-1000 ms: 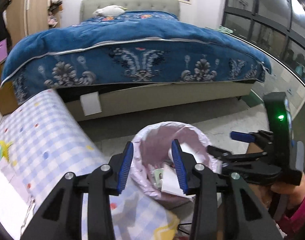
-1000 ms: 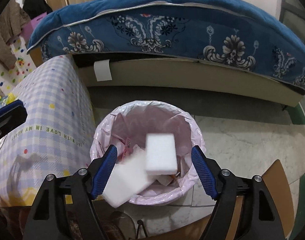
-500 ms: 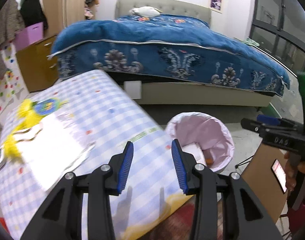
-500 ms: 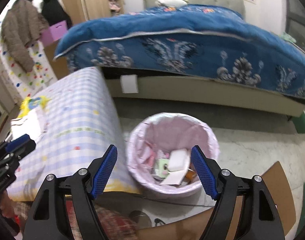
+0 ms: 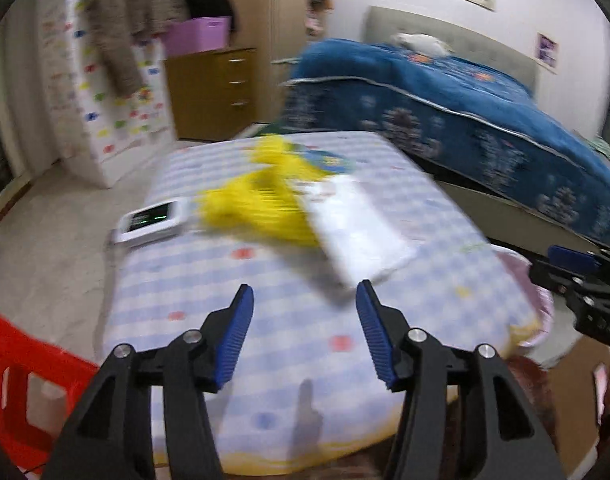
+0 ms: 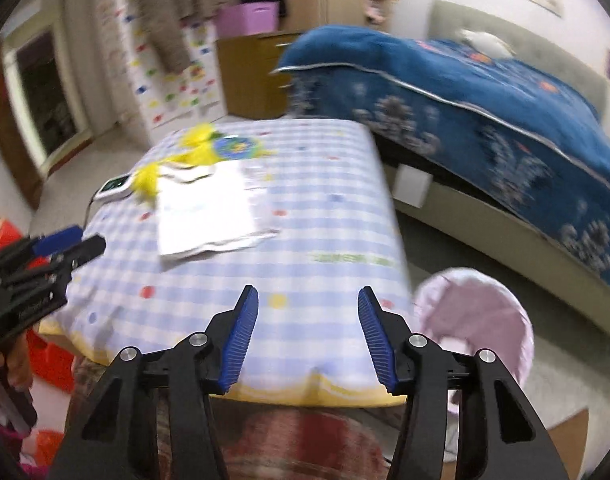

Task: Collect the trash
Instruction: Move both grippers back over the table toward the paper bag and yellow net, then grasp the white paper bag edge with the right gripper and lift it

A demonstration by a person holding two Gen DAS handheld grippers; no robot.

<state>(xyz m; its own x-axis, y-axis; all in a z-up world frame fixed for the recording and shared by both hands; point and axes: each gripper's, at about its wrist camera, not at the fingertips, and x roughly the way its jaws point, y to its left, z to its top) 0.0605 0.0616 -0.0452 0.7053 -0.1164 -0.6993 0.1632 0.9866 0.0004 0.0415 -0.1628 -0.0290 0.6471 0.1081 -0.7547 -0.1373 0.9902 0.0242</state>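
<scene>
A pink-lined trash bin (image 6: 475, 320) stands on the floor right of the checked-cloth table (image 6: 305, 240); only its rim (image 5: 543, 304) shows in the left wrist view. On the table lie a white flat packet (image 5: 357, 224) (image 6: 207, 212) and a yellow crumpled item (image 5: 249, 204) (image 6: 149, 178). My left gripper (image 5: 301, 336) is open and empty over the table's near part. My right gripper (image 6: 308, 336) is open and empty above the table's near edge, left of the bin. Both views are motion-blurred.
A small white device with a green display (image 5: 153, 222) lies at the table's left edge. A red plastic stool (image 5: 21, 392) stands at the lower left. A bed with a blue quilt (image 5: 465, 92) lies behind, a wooden dresser (image 5: 213, 92) at the back.
Both grippers swung left from above the bin to over the table. The white pieces dropped from the right gripper into the bin. The left gripper's jaws have widened.
</scene>
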